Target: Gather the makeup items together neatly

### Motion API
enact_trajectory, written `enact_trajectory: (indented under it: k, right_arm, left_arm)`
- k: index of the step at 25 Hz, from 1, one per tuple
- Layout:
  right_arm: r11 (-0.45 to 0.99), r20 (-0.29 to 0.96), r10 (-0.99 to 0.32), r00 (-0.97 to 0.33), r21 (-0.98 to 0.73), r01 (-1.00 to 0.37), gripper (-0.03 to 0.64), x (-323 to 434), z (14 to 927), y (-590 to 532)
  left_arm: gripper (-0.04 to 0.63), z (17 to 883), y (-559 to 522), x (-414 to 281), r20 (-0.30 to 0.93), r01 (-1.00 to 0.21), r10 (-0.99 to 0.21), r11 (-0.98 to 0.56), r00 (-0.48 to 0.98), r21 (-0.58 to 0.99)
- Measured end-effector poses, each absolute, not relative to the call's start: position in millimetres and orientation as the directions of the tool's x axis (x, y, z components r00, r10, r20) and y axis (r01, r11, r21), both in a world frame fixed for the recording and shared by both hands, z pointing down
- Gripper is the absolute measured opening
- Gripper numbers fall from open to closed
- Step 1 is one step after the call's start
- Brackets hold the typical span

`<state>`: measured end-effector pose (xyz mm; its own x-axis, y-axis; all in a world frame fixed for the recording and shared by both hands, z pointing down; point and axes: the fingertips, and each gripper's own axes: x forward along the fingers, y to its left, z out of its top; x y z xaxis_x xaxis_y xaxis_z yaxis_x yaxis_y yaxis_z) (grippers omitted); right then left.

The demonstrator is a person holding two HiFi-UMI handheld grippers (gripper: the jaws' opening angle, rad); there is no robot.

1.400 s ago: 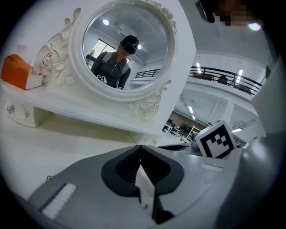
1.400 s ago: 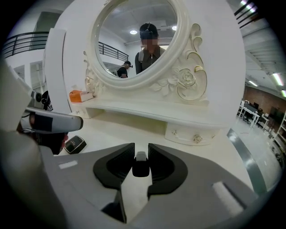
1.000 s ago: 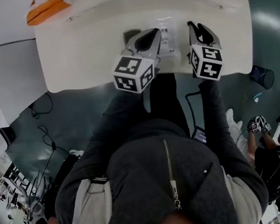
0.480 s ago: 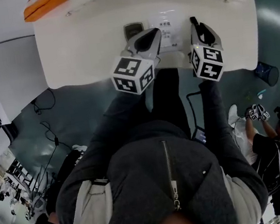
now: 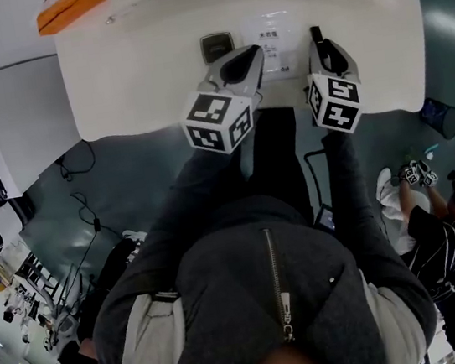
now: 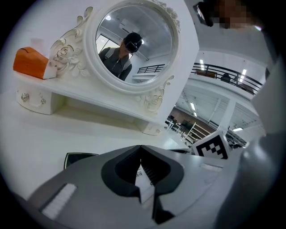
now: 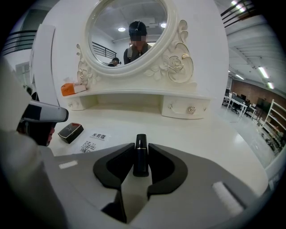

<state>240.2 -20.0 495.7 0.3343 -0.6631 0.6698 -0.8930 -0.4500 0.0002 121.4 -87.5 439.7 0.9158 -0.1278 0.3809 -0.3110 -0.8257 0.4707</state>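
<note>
lipstick (image 7: 141, 157): 1, gripped by right gripper (image 7: 140, 145); black compact (image 7: 70, 131): 1

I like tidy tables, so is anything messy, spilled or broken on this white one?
Nothing looks spilled or broken. The things just aren't gathered: the black compact and the white packet lie side by side without touching on the table, and the lipstick is held upright in the right gripper.

Showroom scene: a white table (image 5: 136, 80) carries an ornate oval mirror (image 7: 111, 27) above small drawers (image 7: 187, 109); cables (image 5: 72, 163) trail across grey-green floor (image 5: 142, 174); strip lights (image 6: 244, 71) shine beyond a railed gallery (image 6: 219, 69).
</note>
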Motion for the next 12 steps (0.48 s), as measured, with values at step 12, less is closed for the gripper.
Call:
enact_trajectory:
  k: [12]
  right_arm:
    - [-0.483, 0.677, -0.633, 0.376, 0.035, -0.875, 0.098, 240.0, 500.6, -16.6]
  left_arm:
    - [0.009, 440.2, -85.9, 118.5, 0.389, -0.315, -0.128, -0.827, 0.912, 0.466]
